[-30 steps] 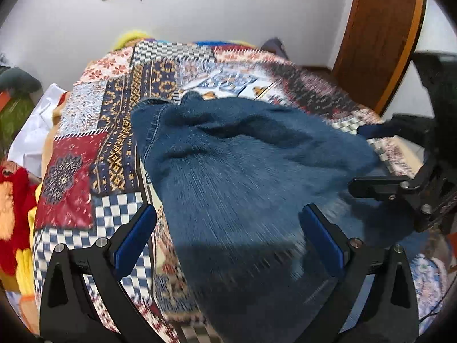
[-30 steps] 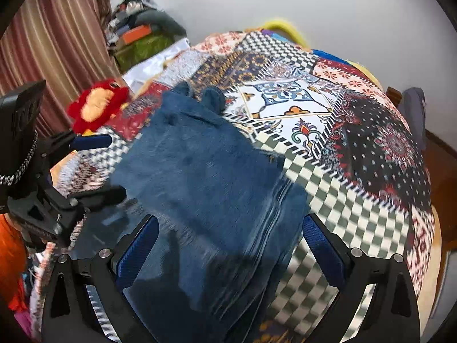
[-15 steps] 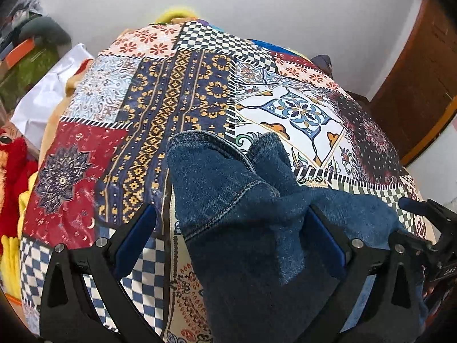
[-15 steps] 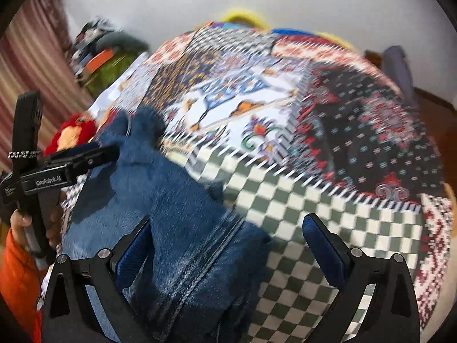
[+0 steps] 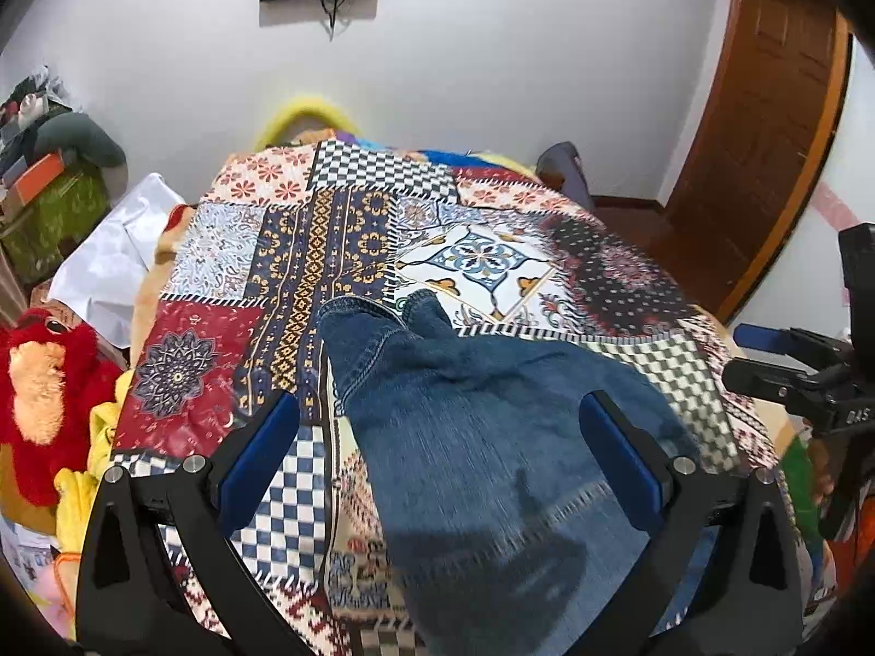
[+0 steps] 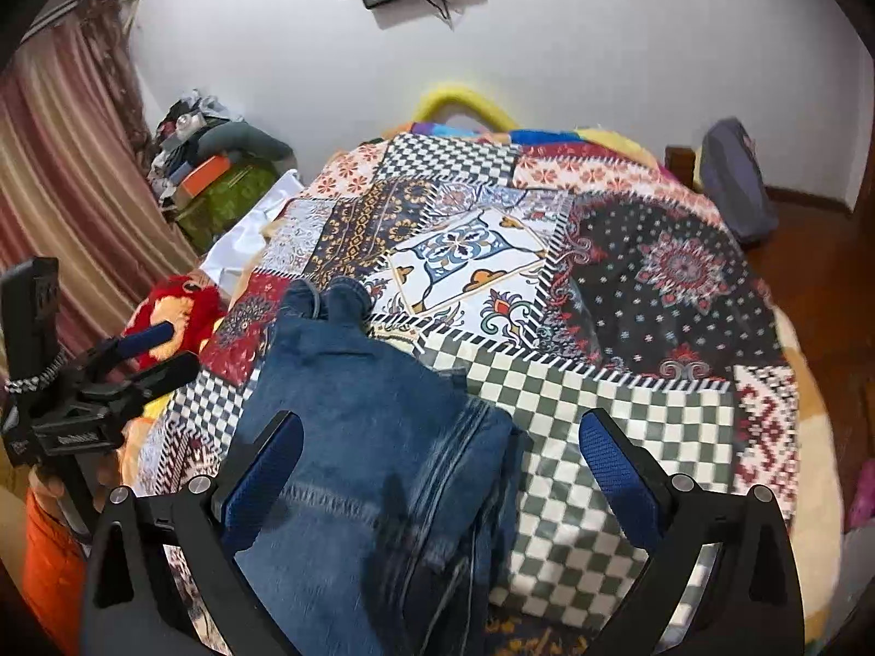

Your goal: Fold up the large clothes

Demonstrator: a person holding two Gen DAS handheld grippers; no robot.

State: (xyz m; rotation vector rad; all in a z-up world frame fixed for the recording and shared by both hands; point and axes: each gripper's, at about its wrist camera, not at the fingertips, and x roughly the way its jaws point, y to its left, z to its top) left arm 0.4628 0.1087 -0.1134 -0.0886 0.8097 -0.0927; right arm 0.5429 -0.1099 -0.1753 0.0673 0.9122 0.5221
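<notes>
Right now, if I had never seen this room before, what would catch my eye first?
Most likely the blue jeans, lying folded lengthwise in the near middle of the patchwork bedspread, its busy squares covering the whole bed. Next, the red plush toy at the bed's left edge. Both the left gripper and right gripper are open above the jeans, holding nothing.

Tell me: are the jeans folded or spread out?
Folded. The jeans lie doubled on the patchwork bedspread, stacked layer edges showing along one side.
</notes>
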